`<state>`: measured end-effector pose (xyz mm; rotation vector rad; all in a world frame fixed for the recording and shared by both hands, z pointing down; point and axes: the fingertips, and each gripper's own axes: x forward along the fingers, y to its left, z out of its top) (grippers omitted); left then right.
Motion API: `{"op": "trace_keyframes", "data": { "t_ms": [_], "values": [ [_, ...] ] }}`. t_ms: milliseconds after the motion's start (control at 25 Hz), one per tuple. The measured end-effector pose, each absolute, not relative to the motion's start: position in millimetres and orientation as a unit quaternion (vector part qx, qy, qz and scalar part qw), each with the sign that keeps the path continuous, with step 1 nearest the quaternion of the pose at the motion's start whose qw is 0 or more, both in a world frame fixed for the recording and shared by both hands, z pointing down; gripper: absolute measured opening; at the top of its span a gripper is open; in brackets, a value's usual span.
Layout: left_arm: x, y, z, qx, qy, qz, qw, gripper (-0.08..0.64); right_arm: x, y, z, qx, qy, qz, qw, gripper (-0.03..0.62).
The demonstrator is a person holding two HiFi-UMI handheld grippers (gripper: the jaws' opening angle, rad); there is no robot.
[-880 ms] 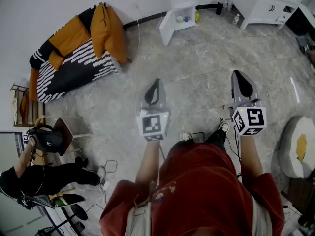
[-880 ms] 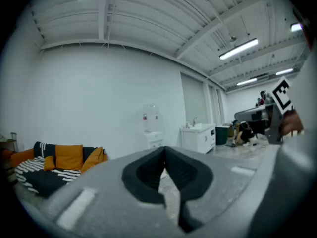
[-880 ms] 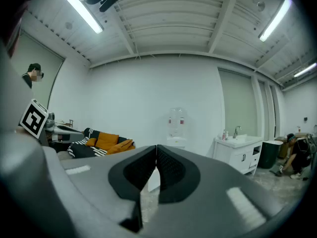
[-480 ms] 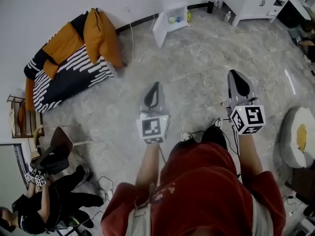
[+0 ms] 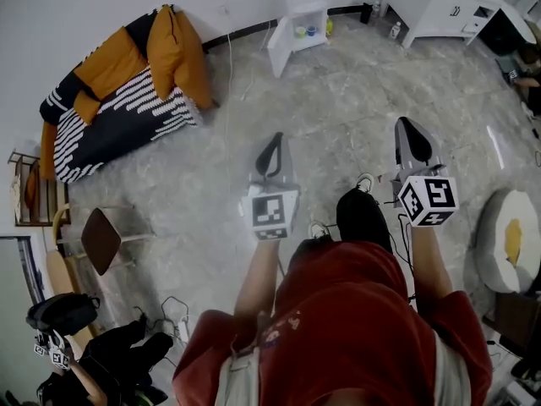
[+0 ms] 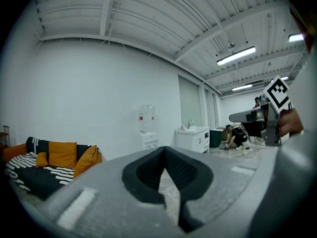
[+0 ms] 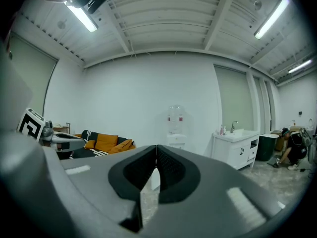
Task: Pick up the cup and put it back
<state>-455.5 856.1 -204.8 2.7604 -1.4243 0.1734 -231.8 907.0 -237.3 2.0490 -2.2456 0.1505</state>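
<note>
Cup too small to tell apart at that range: only small coloured things (image 5: 311, 31) showed in the open compartment of the white cabinet (image 5: 284, 47) by the far wall, well apart from both claws.

Right up close, the person's red shirt (image 5: 347, 320) filled the bottom of the head view, and both arms reached forward. The left claw (image 5: 273, 139) pointed ahead above the floor. Its own view showed the dark pads (image 6: 146, 175) drawn together at the tip, narrow as could be, with nothing between them. The right claw (image 5: 407, 127) was level beside it, and it was the same story there: pads (image 7: 171, 172) met at the tip and gripped nothing.

Between the arms, a black shoe (image 5: 363, 216) stood on the grey marbled floor (image 5: 338, 117). Out left sat a brown stool (image 5: 101, 239), with another person (image 5: 110, 358) low in the corner. At the right edge lay a round white cushion (image 5: 505, 244) with a yellow patch.

Further back, a striped sofa (image 5: 127, 112) with orange cushions (image 5: 173, 49) stood against the wall. At the far end, a water dispenser (image 7: 175, 119) stood on that cabinet, and a white vanity (image 5: 439, 11) with a sink was off to its right.
</note>
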Motion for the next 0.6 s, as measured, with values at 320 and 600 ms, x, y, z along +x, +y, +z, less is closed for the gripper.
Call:
{"op": "trace_keyframes", "data": {
  "t_ms": [320,600],
  "values": [
    [-453,857,-205,0.887,-0.458,0.061,0.013,0.000,-231,902,-235,0.670,-0.739,0.054,0.047,0.002],
    [-439,836,-202,0.884,-0.461,0.074,0.006,0.000,-216,879,-229,0.668,-0.741,0.060,0.037,0.002]
  ]
}}
